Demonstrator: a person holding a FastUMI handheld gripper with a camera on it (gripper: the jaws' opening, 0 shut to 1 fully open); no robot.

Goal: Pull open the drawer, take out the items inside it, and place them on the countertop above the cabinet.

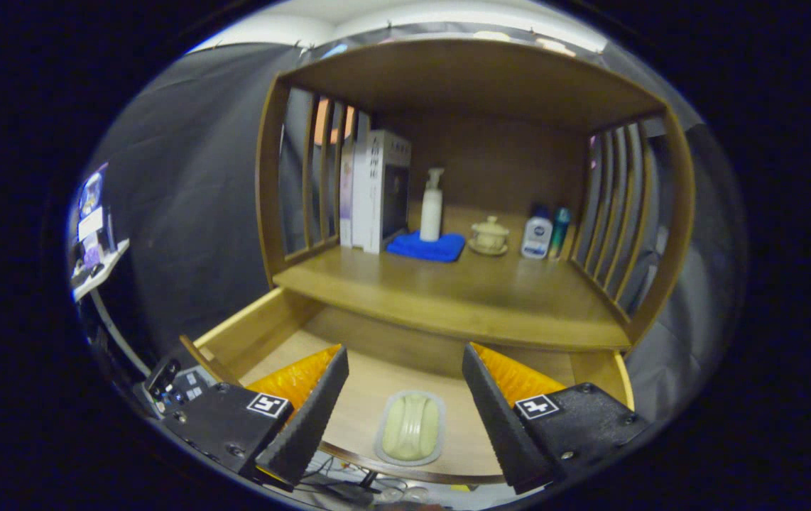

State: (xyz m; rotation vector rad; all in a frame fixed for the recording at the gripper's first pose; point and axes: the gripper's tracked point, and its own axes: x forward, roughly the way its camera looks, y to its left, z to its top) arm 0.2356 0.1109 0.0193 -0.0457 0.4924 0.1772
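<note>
Okay, drawer (270, 333) is open, my gripper (405, 426) fingers are spread wide over the soap dish (411, 428); next I drop and pinch.

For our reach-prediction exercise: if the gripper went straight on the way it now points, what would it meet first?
Probably the pale green soap dish in the open drawer; it lies between the open gripper's fingers. Depth is unclear.

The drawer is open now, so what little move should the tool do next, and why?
Probably lower the tool straight down and close it on the pale green oval item in a clear wrapper. The wooden drawer is already pulled out, the tool's fingers stand open, and that item lies between them on the drawer's floor, not yet gripped. It then goes up on the wooden countertop.
</note>
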